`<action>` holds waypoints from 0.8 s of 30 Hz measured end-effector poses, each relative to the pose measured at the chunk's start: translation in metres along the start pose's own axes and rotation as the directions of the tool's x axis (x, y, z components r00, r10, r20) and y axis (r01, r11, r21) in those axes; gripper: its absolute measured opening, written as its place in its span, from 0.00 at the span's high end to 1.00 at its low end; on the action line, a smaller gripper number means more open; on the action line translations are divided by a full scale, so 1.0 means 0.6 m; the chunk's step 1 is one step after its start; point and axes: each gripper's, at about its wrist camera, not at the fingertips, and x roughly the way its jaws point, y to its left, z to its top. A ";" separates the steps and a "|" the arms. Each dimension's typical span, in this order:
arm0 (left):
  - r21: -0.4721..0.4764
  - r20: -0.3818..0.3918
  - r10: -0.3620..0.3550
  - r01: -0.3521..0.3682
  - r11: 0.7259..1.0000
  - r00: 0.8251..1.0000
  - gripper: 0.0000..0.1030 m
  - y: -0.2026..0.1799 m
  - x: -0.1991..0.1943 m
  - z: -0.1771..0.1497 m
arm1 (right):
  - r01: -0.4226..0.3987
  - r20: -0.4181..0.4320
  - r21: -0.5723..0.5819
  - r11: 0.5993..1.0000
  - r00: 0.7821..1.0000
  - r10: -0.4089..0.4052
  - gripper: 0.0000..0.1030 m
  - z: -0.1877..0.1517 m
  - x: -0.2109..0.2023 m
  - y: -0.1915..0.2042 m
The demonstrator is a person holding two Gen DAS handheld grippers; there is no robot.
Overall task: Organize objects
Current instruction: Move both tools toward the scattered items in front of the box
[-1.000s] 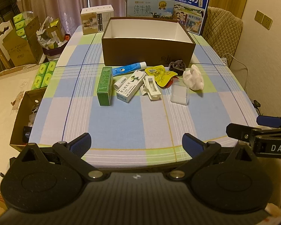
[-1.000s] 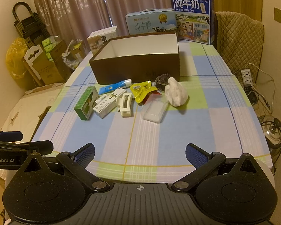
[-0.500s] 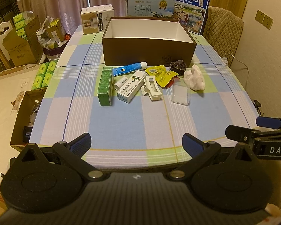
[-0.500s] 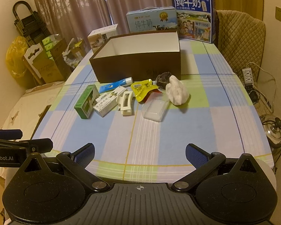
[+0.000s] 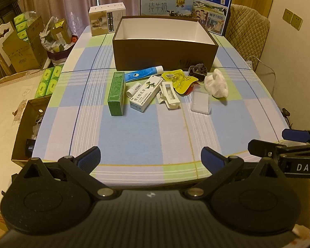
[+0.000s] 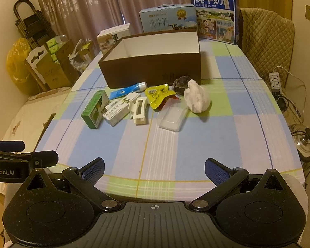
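Boxes point(image 5: 115, 95): three | tube point(image 5: 143, 74): one | clip point(image 5: 169, 95): one

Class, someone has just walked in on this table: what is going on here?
A person holds two grippers at the near edge of a checked tablecloth. The left gripper and right gripper are both open and empty, well short of the clutter. A green box, a blue tube, a white hair claw and a yellow pouch lie loose in front of an open brown box; no item shows inside it.
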 end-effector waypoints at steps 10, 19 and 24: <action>0.000 -0.020 0.004 -0.004 1.000 1.000 0.01 -0.001 0.011 0.006 | 0.003 -0.021 0.003 1.000 1.000 -0.003 0.02 0.001 0.015 -0.006; -0.008 -0.034 0.010 -0.010 1.000 0.999 0.01 0.004 0.027 0.012 | 0.002 -0.036 0.000 1.000 0.999 -0.002 0.02 0.004 0.032 -0.011; -0.010 -0.042 0.012 -0.012 1.000 0.999 0.01 0.008 0.040 0.017 | 0.007 -0.046 -0.002 1.000 0.999 -0.007 0.02 0.006 0.045 -0.015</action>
